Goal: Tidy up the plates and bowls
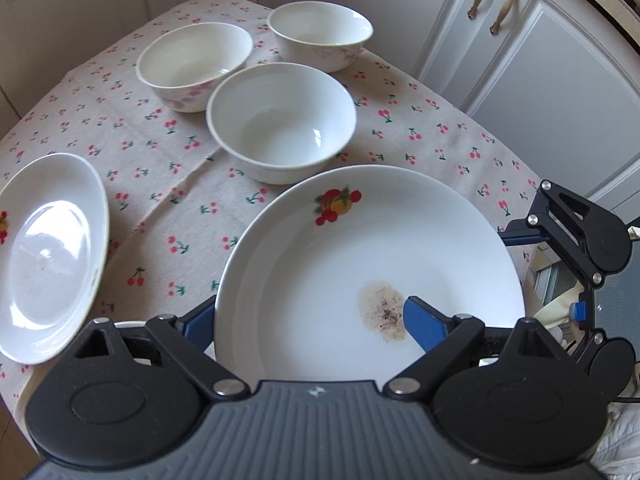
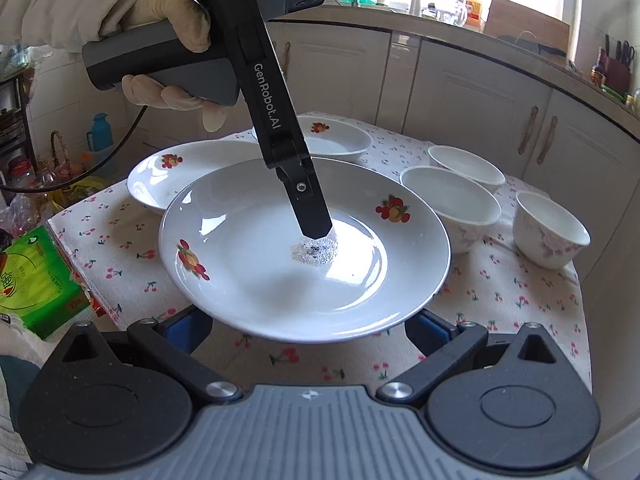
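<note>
White glazed ceramic throughout: the plate (image 1: pixel 360 248) (image 2: pixel 260 248) is round and shallow-welled, glossy, with fruit decals on its rim and a brownish speckled smear (image 1: pixel 382 312) near its centre. It hangs tilted above the matte, creased cherry-print cloth (image 1: pixel 168 200), overlapping a second plate (image 2: pixel 188 168).

The left gripper (image 1: pixel 310 304) (image 2: pixel 314 216) is clamped across the plate's wall. One blue finger lies inside the well beside the smear, the other runs under the outer edge, its pad hidden.

The right gripper (image 2: pixel 308 320) (image 1: pixel 568 240) has its jaws spread wide. The fingertips are lost beneath the plate's near rim, contact unclear.

Three round, deep bowls (image 1: pixel 280 120) stand clustered beyond on the cloth. A gloved hand (image 2: pixel 172 12) holds the left handle.
</note>
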The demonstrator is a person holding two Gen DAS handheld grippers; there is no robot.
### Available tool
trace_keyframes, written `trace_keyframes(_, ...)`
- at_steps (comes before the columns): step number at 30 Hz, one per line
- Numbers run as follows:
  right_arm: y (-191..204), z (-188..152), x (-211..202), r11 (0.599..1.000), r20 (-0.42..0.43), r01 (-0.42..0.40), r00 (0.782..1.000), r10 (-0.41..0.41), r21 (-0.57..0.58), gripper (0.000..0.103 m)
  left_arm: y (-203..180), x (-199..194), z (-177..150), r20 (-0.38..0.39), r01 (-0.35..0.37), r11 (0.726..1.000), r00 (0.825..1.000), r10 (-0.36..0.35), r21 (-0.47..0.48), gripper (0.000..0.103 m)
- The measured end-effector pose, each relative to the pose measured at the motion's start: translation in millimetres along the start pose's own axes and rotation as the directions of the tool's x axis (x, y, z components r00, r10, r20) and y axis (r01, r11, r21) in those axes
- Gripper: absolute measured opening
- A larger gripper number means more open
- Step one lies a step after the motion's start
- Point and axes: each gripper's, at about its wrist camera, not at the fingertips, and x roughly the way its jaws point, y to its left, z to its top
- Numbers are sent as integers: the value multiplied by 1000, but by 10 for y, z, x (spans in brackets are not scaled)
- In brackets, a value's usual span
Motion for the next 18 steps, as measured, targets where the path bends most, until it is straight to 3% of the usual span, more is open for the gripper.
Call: trace_keyframes(18,365,531,428,988,-30,-120,993,118,-94,103,635,-434,-626,77,-32,987,996,45,-158,94)
